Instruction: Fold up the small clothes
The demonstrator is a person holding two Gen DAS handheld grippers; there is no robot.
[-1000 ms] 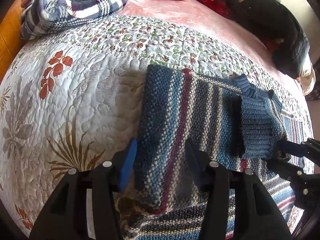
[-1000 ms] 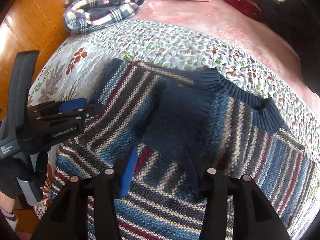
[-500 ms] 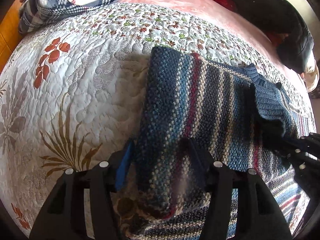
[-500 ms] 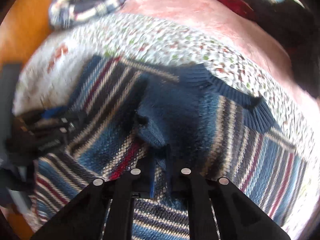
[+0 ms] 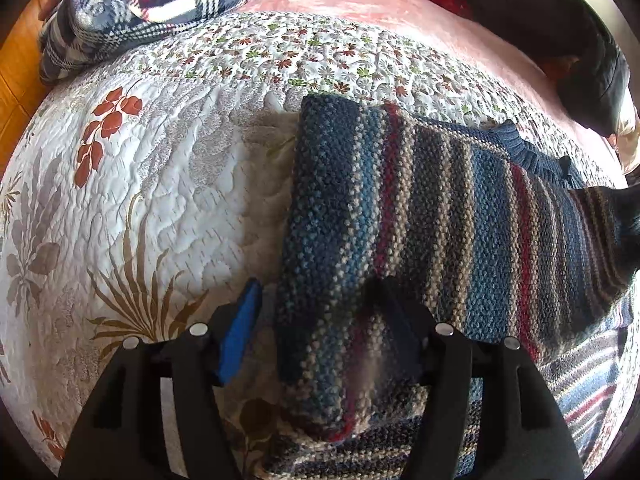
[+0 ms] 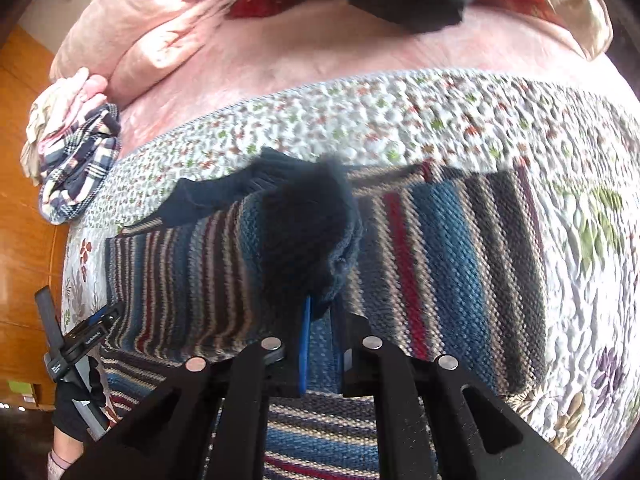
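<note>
The striped sweater (image 5: 440, 216) lay on the floral quilt (image 5: 160, 184) that covered the near end of the bed, its navy collar (image 5: 520, 144) toward the pink bedspread (image 6: 320, 64) beyond the quilt. The left gripper (image 5: 316, 320) stood with its jaws spread wide at the sweater's folded left edge, the blue-padded finger (image 5: 240, 332) over bare quilt just beside the knit and the other finger resting on the stripes. The right gripper (image 6: 320, 320) was pinched tight on the dark ribbed cuff (image 6: 316, 240) of a sleeve, which it held bunched over the middle of the sweater. A plaid blanket (image 5: 140, 12) sat heaped past the quilt's far left corner, well apart from the sweater, and a black garment (image 5: 568, 40) lay off the far right.
</note>
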